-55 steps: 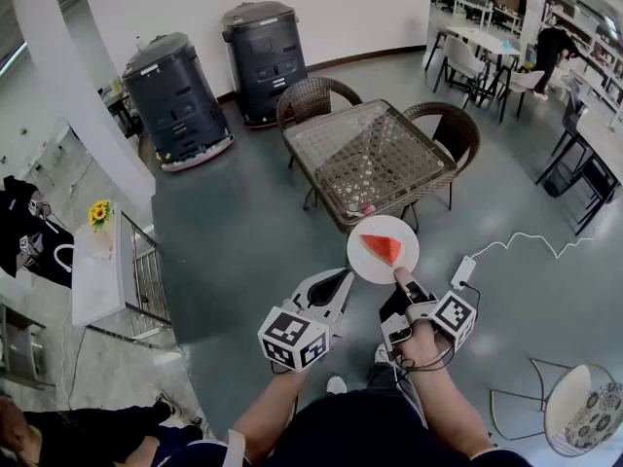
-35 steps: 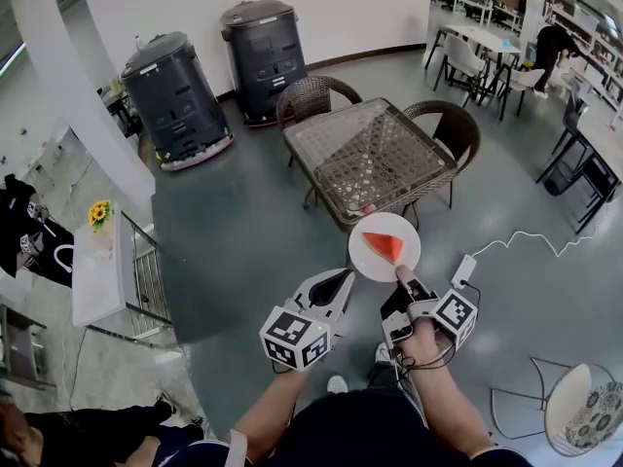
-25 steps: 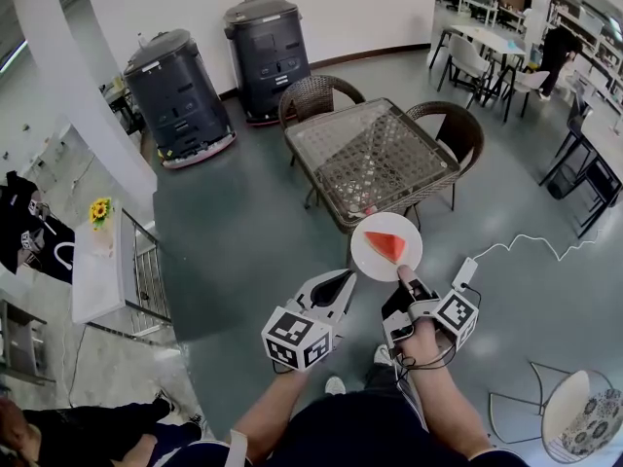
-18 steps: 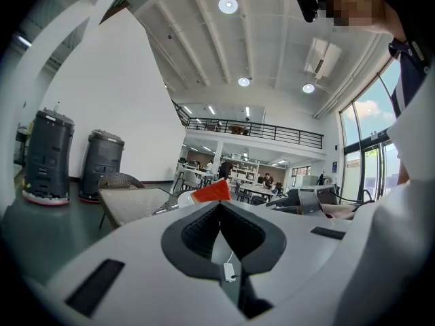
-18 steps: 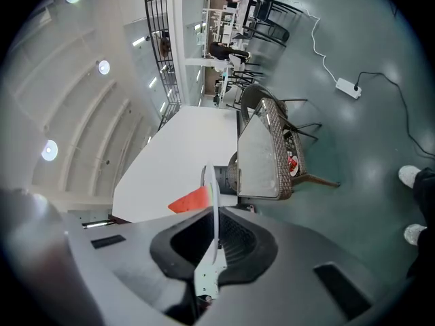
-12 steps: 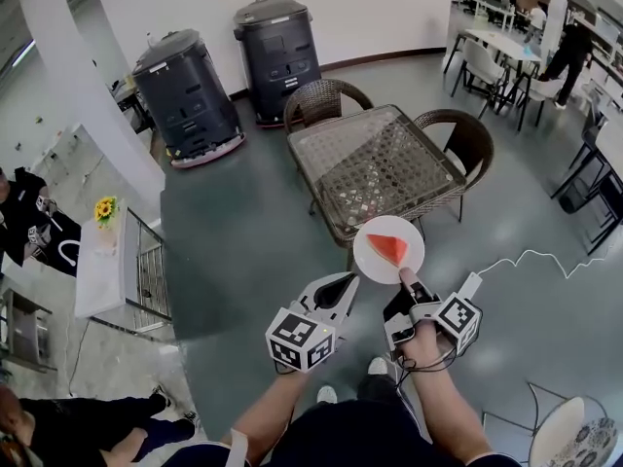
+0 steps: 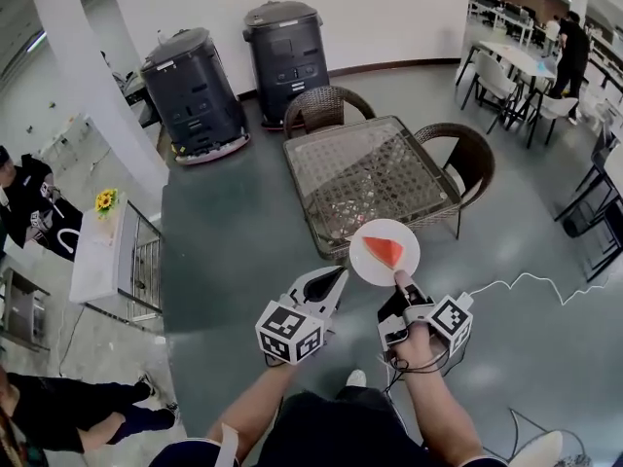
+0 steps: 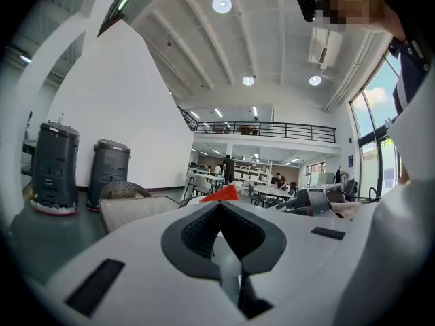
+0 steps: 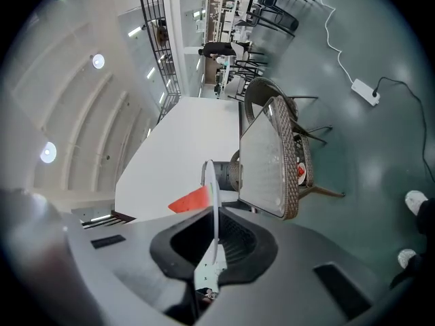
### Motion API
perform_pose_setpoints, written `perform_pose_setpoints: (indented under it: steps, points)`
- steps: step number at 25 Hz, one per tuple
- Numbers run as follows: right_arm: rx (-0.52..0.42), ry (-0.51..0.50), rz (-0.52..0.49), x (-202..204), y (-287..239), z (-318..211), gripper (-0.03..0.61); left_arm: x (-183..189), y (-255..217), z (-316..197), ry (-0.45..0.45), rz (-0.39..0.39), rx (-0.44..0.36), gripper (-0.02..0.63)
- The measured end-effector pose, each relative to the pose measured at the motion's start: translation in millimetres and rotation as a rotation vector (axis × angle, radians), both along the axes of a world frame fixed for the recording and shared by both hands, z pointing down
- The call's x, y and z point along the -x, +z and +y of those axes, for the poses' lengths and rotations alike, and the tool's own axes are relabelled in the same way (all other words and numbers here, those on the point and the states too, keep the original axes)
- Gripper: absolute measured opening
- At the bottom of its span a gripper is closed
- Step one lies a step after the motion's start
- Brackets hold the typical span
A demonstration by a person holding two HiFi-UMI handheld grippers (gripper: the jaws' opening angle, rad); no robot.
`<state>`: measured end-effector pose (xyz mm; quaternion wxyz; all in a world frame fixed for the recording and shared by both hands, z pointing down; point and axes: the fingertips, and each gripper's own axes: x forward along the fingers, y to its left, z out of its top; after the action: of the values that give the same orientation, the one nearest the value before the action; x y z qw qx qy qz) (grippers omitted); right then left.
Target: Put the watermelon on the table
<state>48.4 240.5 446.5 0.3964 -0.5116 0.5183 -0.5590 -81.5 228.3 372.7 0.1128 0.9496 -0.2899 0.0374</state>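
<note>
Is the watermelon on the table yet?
Not yet. Done: the watermelon slice lies on a white plate, and the right hand-held gripper is shut on the plate's rim. In hand: the plate hangs in the air by the near edge of the glass-topped wicker table. Left: set it on the tabletop and let go. The left hand-held gripper is shut, empty.

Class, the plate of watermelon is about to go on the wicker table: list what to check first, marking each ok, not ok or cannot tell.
1. right gripper shut on the plate rim: ok.
2. watermelon slice lying on the plate: ok.
3. Plate roughly parallel to the table: ok.
4. Plate over the table: not ok, the table lies ahead.
5. Near part of the table bare: ok.
6. left gripper shut, empty, beside the plate: ok.
</note>
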Motion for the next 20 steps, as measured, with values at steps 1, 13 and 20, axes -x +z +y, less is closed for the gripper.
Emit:
perform_pose_setpoints:
  steps: [1,13,20]
  points:
    - [-0.002,-0.005,-0.002,-3.9,-0.7,-1.4,0.011,-3.1,-0.5,-0.7,-0.007,-0.002,0.001,0.005]
    - [0.01,-0.021,0.002,-39.7,4.0,-17.1,0.011,-30.9,2.9,-8.1,-0.03,0.002,0.021,0.005]
    - [0.0,-0.014,0.011,-56.2,4.8,-42.6,0.011,-47.1,10.1,-35.0,-0.021,0.022,0.032,0.005]
